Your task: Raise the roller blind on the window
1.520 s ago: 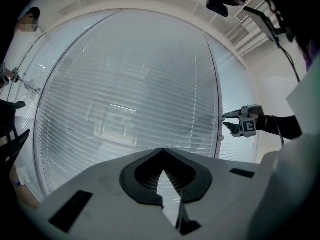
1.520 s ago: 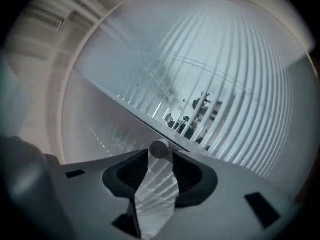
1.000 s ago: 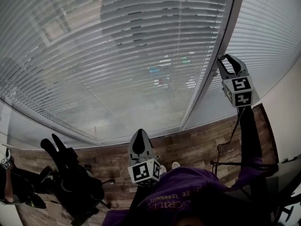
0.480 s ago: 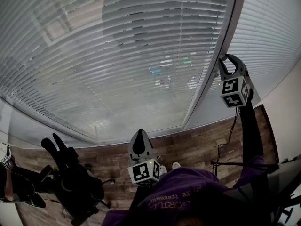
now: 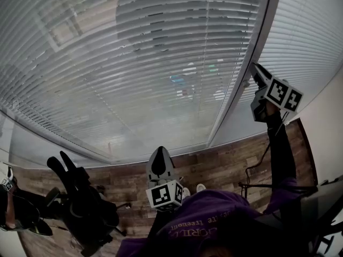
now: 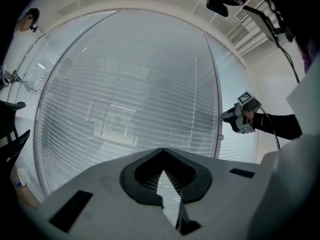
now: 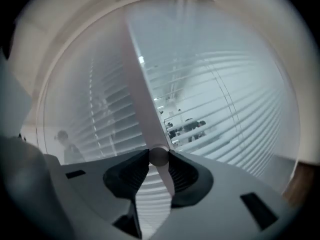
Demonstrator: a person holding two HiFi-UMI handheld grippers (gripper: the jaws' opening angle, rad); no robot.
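**Right gripper on the knob, blind still down**

The blind point(image 5: 134, 63) hangs fully lowered over the big pane and reaches almost to the sill line above the wooden floor point(image 5: 214, 167). It is slatted, and the slats are tilted open enough that dim shapes show through from the far side. A second blind point(image 5: 313, 31) covers the next pane. A pale post point(image 5: 236, 90) runs between the two.

The right gripper point(image 5: 257, 73) is held up at arm's length against that post because the control sits there. In the right gripper view a small round knob point(image 7: 159, 156) lies squarely between the jaw tips, with a dark pad touching it on each side. The jaws stand fairly wide, but only because the knob fills them, so this reads as a grip and not an open hand. The gripper points about level at the post, and its marker cube sits rolled to one side. That fits a wrist turn about the knob's axis, which is probably how this blind is driven.

The left gripper point(image 5: 159, 153) waits low and central, in front of the person and well apart from the blind. Its jaw tips are together and nothing is between them; only the slats show through the hollow behind the tips. It seems parked there to keep clear, since the knob needs only one hand.

With the blind still covering the whole pane, the raising has hardly begun. The risk I would watch is the round knob slipping between the pads as the wrist turns.
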